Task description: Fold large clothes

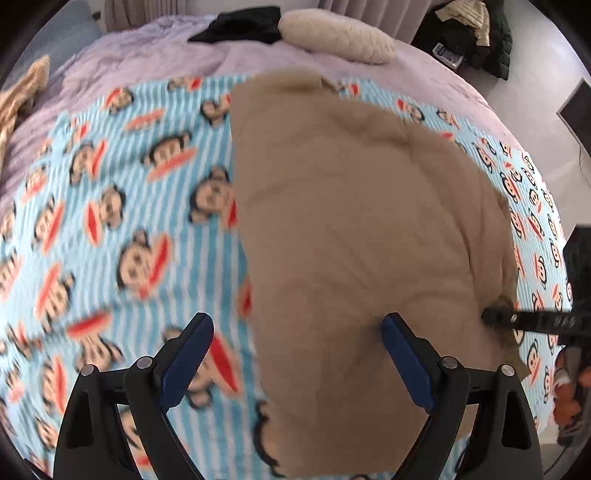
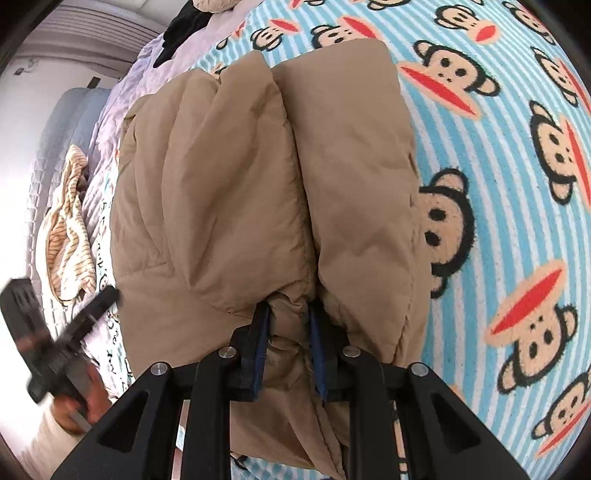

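A tan padded jacket [image 1: 354,229] lies folded into a thick, puffy bundle on a blue striped monkey-print blanket [image 1: 110,206] spread over the bed. The right hand-held gripper [image 2: 287,314] has its jaws drawn close, pinching a bunched fold at the bundle's near edge, beside the central seam. The left hand-held gripper [image 1: 297,328] hangs above the jacket's left edge with jaws spread wide, holding nothing. In both views, the jacket's long axis runs away from the cameras toward a cream pillow [image 1: 336,35].
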{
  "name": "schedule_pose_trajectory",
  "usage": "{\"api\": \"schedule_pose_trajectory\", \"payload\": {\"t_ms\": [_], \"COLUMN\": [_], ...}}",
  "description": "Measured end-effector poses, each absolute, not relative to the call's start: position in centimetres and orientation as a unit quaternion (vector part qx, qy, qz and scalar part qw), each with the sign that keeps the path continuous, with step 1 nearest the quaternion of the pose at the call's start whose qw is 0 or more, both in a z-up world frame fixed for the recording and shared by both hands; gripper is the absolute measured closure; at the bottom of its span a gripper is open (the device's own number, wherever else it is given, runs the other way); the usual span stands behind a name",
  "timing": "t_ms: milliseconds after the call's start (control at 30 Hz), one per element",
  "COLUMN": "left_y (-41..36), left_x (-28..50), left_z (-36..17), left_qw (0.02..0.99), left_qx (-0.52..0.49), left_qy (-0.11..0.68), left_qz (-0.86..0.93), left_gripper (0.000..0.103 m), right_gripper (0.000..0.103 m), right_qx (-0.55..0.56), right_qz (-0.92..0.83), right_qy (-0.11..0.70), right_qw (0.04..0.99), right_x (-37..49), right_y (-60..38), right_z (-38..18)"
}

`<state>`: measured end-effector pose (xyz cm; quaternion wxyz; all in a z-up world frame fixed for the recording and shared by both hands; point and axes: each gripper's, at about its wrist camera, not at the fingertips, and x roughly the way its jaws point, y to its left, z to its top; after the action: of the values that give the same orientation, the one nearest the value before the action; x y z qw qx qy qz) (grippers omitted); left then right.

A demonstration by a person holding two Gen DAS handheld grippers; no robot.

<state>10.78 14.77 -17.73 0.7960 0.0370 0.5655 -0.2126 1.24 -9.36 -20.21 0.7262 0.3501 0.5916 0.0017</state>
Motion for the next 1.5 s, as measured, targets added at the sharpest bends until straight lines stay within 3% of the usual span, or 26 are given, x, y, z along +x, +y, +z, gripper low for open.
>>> {"api": "schedule_pose_trajectory", "payload": {"t_ms": [300,633,1233,1500], "left_y": [14.7,14.4,15.7,16.2], "left_x": [9.9,9.9,8.4,6.5], "left_z": [-18.4,-18.3,-18.1,-14.4], "left_qw": [0.791,0.786,0.759,0.785], "left_qx": [0.021,0.033,0.026,0.029], "left_qy": [0.575,0.582,0.618,0.587], "left_qz": [-0.206,-0.206,-0.201,-0.197], "left_gripper": [0.009,0.009,0.009,0.009], "right_gripper": [0.074,0.086,0.086,0.082], "right_qx": [0.277,0.245,0.250,0.266], "right_qz": [0.005,-0.040,-0.053,-0.045], "right_qy": [0.568,0.627,0.625,0.616], "right_qw": [0.775,0.738,0.737,0.740], "right_x": [-2.6,-2.4,-3.7,-5.4], "right_y": [-7.2,-6.7,-5.5,-5.9], "right_z": [-12.9,-19.2,-15.3,-13.3]}}
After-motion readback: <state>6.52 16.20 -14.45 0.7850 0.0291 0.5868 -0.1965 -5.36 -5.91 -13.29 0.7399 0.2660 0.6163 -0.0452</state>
